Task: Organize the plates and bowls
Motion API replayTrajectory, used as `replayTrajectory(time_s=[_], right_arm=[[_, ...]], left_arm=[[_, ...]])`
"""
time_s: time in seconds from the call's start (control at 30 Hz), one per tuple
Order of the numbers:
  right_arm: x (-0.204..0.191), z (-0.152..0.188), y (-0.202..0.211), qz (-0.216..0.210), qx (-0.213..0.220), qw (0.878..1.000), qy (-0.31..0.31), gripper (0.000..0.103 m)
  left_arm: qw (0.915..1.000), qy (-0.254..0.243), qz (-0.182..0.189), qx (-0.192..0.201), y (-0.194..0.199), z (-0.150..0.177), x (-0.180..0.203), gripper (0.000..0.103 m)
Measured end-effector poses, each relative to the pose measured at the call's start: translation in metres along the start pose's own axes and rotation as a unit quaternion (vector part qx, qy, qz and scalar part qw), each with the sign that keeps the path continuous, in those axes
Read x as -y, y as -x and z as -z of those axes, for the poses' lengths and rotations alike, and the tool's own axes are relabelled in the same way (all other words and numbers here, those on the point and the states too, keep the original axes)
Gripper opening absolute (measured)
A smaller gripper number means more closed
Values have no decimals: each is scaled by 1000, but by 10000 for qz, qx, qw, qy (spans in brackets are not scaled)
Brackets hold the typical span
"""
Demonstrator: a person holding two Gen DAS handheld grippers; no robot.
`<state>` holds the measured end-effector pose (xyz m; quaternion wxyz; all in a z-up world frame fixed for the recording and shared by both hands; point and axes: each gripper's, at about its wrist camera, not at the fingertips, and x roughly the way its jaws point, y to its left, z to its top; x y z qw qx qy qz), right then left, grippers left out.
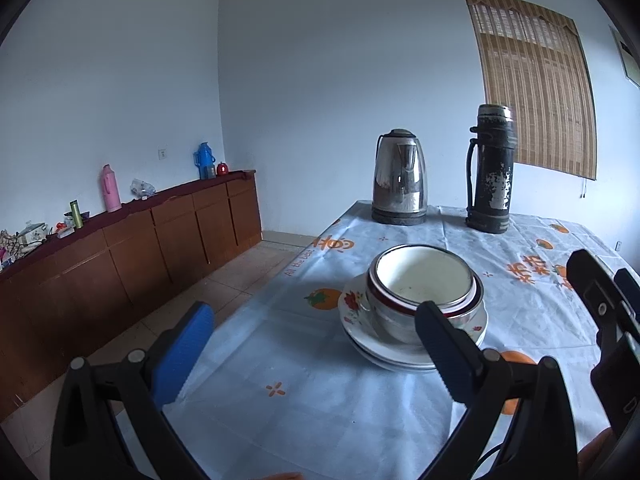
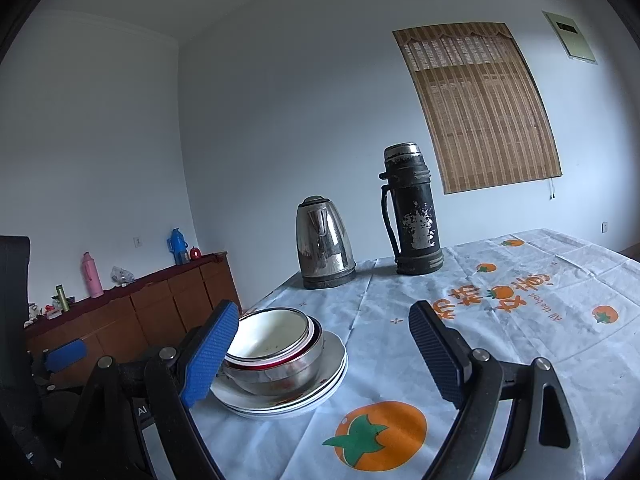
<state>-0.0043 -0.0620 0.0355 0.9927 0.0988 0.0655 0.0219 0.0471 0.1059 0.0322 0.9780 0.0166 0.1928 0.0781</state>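
**Stack built, both grippers empty**

Table w/ persimmon-print cloth (image 2: 500, 344) carries it all. Steel kettle (image 1: 399, 178) and black thermos flask (image 1: 489, 168) stand well beyond the fingertips.

Plates (image 1: 360, 316) sit stacked, nested bowls (image 1: 424, 284) on top, white one innermost. Stack lies just past left gripper (image 1: 316, 354), nearer its right finger; in right view it's beside the left finger of right gripper (image 2: 320, 356).

Both jaws spread wide, holding nothing.

Judgement: stacking looks finished or nearly so; next move prob. pull back, or square up the stack.
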Motion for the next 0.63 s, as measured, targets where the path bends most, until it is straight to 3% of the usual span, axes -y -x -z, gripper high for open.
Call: replayTrajectory(time_s=[0.4, 0.63], right_arm=[[5, -1, 1, 65, 53, 9999, -112, 89], [5, -1, 0, 87, 58, 9999, -83, 89]], left_arm=[[9992, 238, 199, -260, -6, 0, -4, 102], [9994, 221, 169, -219, -4, 0, -3, 102]])
